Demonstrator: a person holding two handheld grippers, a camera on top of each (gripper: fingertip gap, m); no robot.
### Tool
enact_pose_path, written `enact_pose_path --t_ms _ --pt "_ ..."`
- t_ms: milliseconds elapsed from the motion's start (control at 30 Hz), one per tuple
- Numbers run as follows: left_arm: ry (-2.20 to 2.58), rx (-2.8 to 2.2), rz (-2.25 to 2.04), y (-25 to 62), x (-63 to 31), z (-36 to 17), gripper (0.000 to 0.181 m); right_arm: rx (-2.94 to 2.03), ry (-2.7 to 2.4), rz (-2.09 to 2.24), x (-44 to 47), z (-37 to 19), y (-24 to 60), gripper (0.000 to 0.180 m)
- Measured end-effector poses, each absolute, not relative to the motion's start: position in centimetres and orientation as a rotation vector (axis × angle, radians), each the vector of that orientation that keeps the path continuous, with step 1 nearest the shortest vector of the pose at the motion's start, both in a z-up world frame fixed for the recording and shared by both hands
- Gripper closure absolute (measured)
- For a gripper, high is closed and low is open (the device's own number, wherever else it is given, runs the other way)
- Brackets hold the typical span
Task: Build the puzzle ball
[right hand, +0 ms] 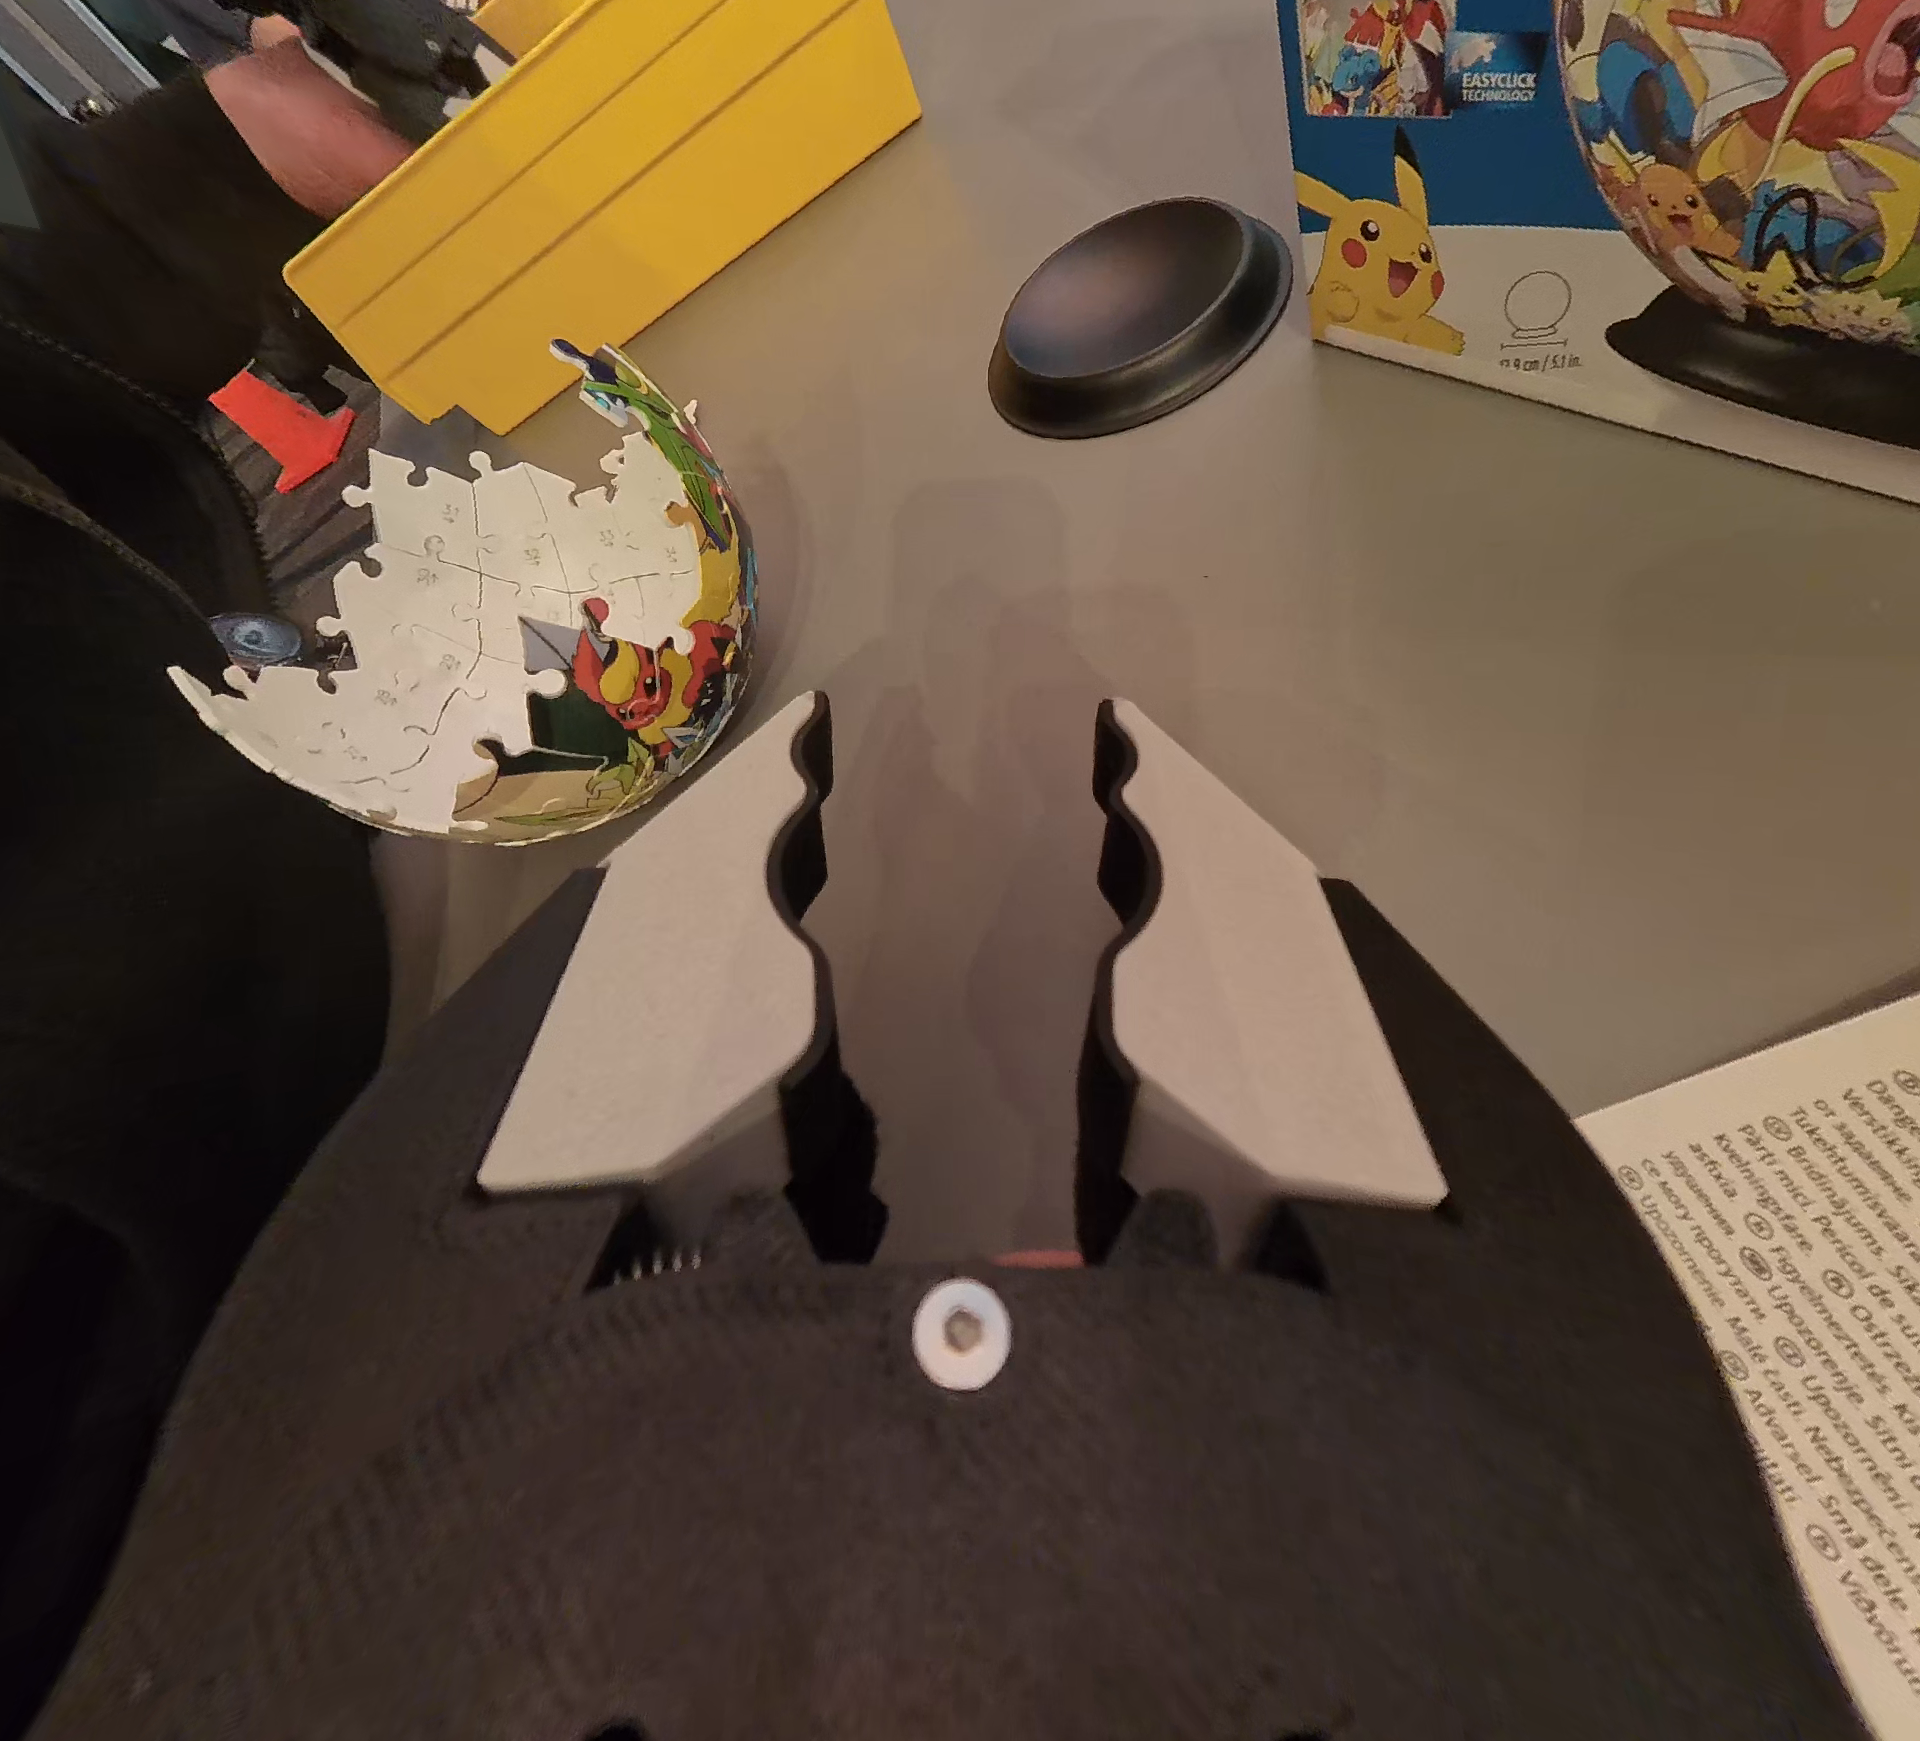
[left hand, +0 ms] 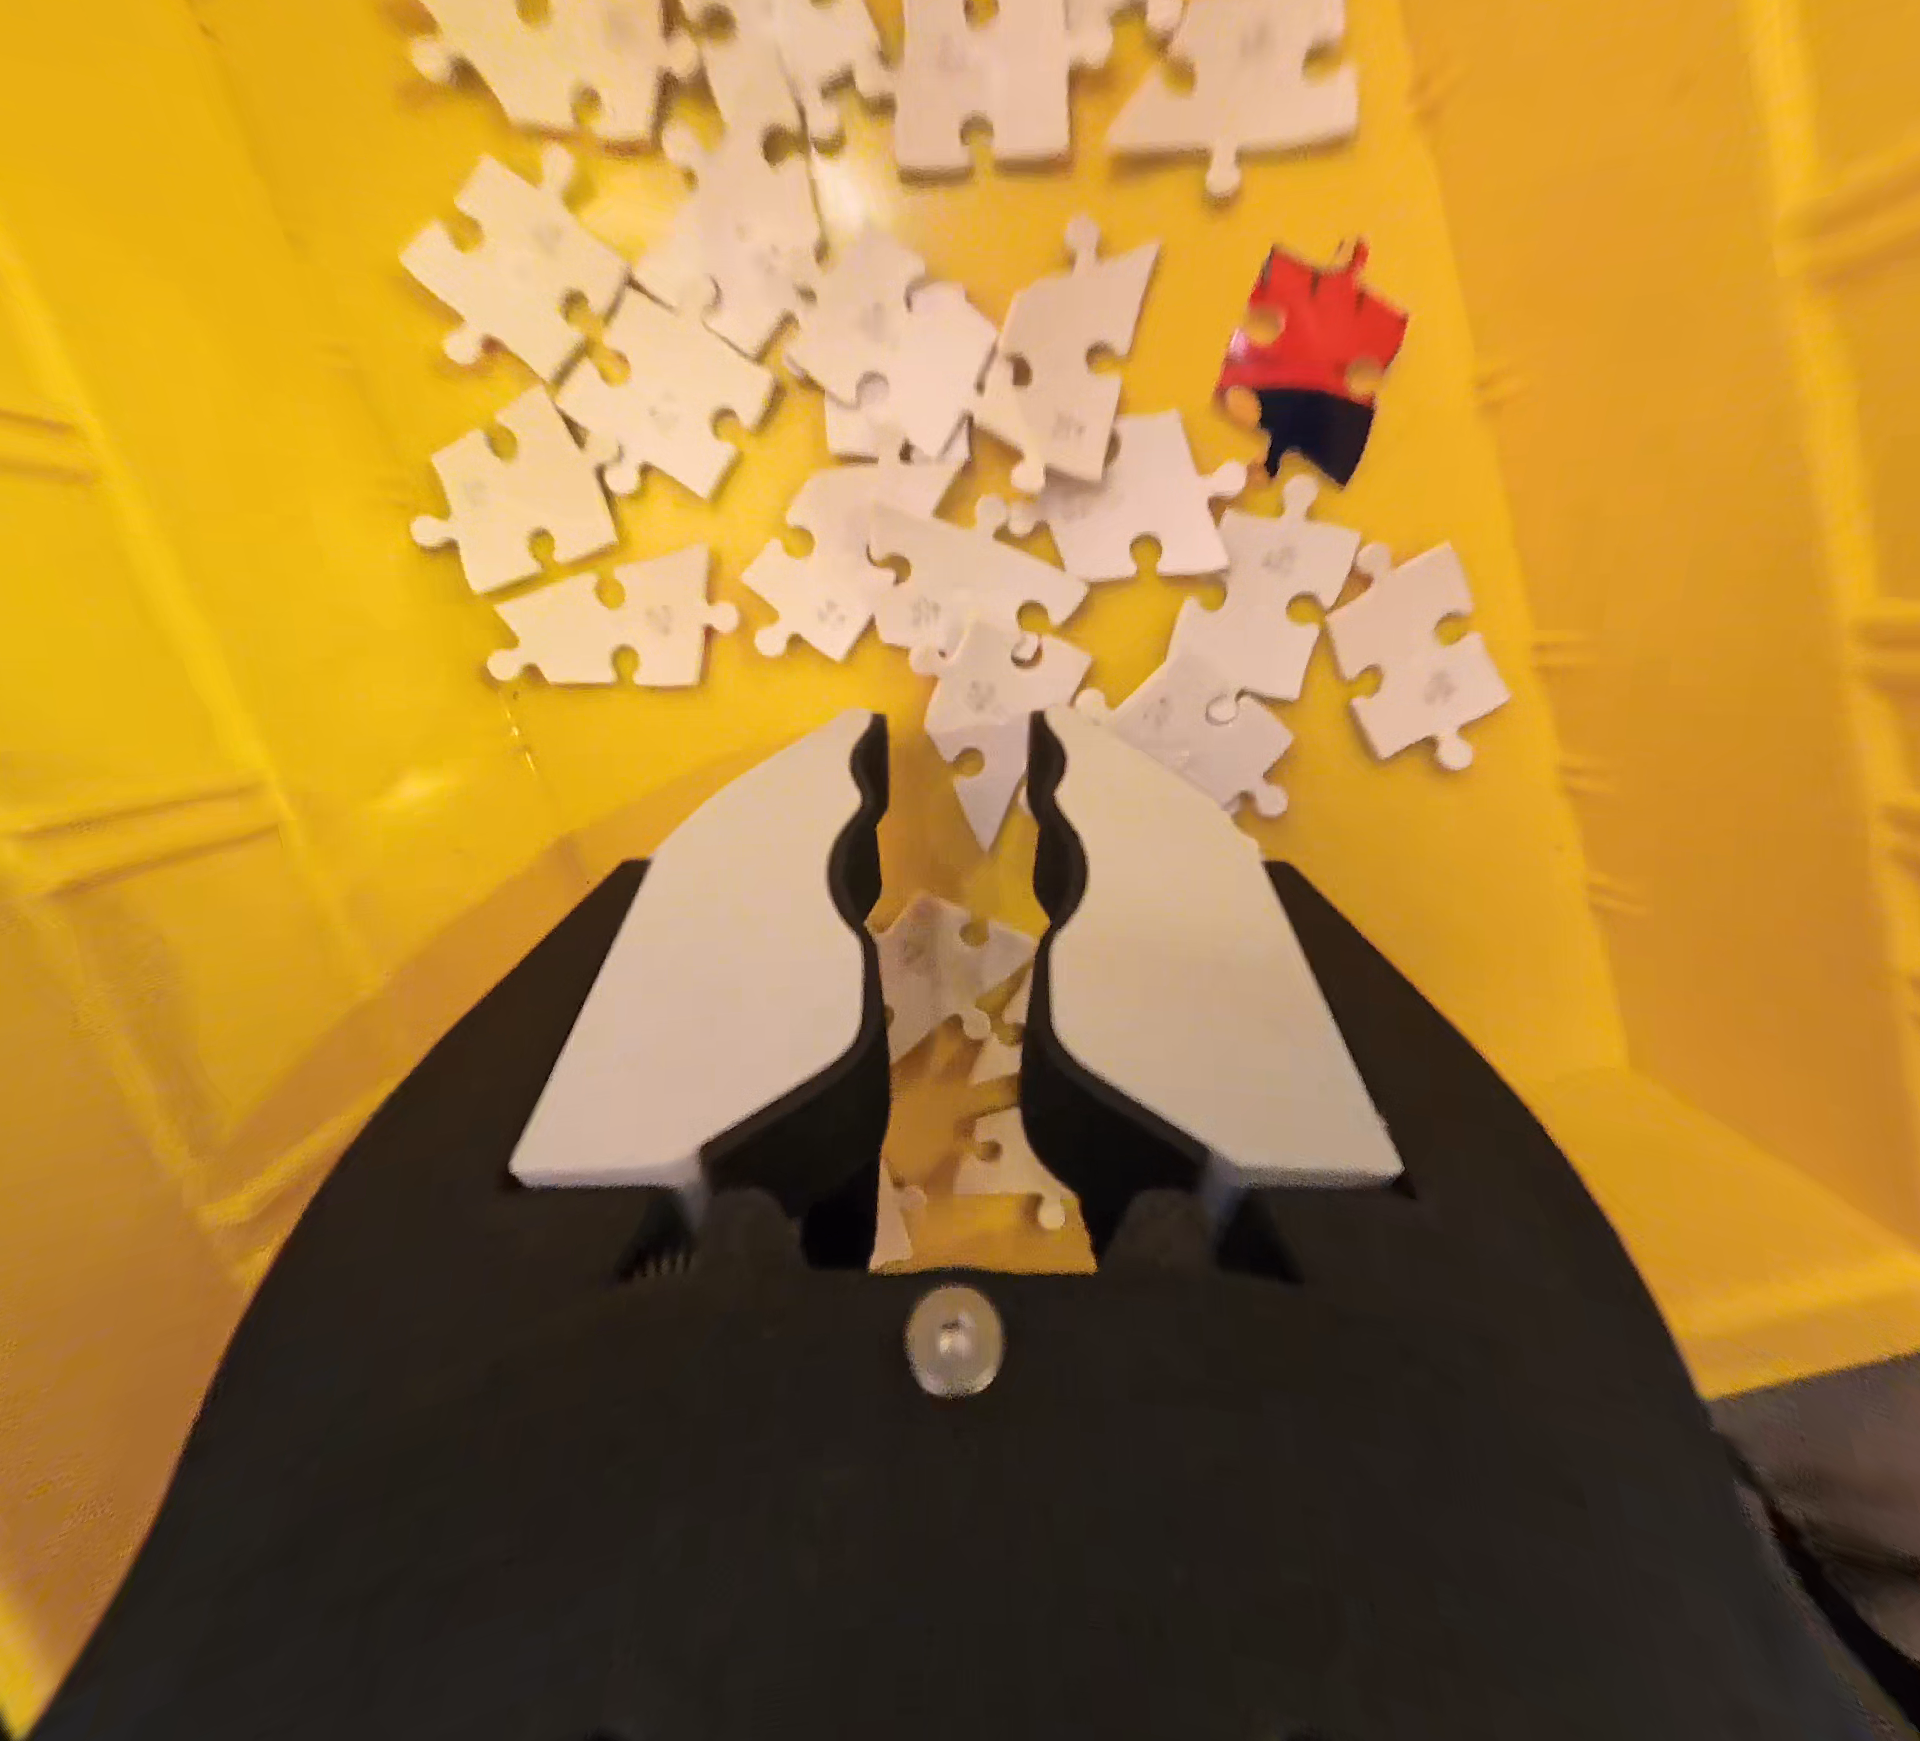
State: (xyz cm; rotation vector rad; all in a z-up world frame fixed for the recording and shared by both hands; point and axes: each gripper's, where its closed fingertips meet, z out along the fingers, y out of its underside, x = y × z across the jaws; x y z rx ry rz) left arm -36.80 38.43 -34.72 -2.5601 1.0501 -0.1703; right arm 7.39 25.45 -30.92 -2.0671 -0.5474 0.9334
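Both of my grippers stand parted and empty. Left gripper (left hand: 958, 735) hangs inside the yellow bin (left hand: 1558, 756), over scattered white puzzle pieces (left hand: 665, 403). Right gripper (right hand: 961, 704) hovers above the grey table (right hand: 1351, 704); the half-built puzzle ball (right hand: 520, 611) lies just beside its left finger.

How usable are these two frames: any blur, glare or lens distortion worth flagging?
Left wrist view: motion-blurred throughout, puzzle pieces soft, marks unreadable, strong yellow cast from the bin. Right wrist view: sharper, partly built ball crisp, soft shadows on the grey table, fisheye bending at the edges.
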Motion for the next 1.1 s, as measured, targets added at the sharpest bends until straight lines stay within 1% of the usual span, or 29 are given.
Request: enact_pose_path --t_ms 67,133,167,300,433,467,533,600,667,733,800,833,1100 --pt "1.095 -2.559 -0.157 38.0 -36.7 -34.9 0.163 -2.067 -0.547 0.932 7.4 -30.9 25.5 0.130" --pt "1.117 -2.588 -0.079 37.9 -37.5 -34.9 0.166 -2.069 -0.547 0.933 7.4 -30.9 25.5 0.130" --pt "1.131 -2.573 -0.042 38.1 -37.7 -34.6 0.164 -2.069 -0.546 0.934 7.4 -30.9 25.5 0.130" --pt "1.160 -2.423 -0.226 38.6 -34.5 -33.1 0.159 -2.069 -0.544 0.935 7.4 -30.9 25.5 0.130" --pt "1.276 -2.405 -0.142 38.8 -33.0 -34.6 0.142 -2.068 -0.544 0.935 7.4 -30.9 25.5 0.130" --pt "1.277 -2.399 -0.156 38.8 -32.6 -34.8 0.144 -2.068 -0.544 0.935 7.4 -30.9 25.5 0.130" --pt "1.256 -2.403 -0.163 39.1 -32.3 -34.8 0.141 -2.067 -0.541 0.936 7.4 -30.9 25.5 0.130" --pt "1.252 -2.412 -0.173 39.1 -32.1 -34.9 0.144 -2.066 -0.541 0.939 7.4 -30.9 25.5 0.130" --pt "1.279 -2.395 -0.218 38.6 -31.4 -35.0 0.161 -2.065 -0.540 0.941 7.4 -30.9 25.5 0.130" --pt "1.252 -2.395 -0.172 39.0 -31.8 -35.0 0.170 -2.063 -0.540 0.943 7.4 -30.8 25.5 0.130" --pt "1.246 -2.401 -0.207 39.0 -31.7 -35.0 0.173 -2.062 -0.543 0.942 7.4 -30.8 25.5 0.130" --pt "1.244 -2.401 -0.227 38.9 -31.6 -34.9 0.181 -2.062 -0.544 0.942 7.4 -30.8 25.5 0.130" --pt "1.251 -2.324 -0.142 39.7 -32.3 -33.9 0.181 -2.061 -0.541 0.946 7.4 -30.8 25.5 0.130"
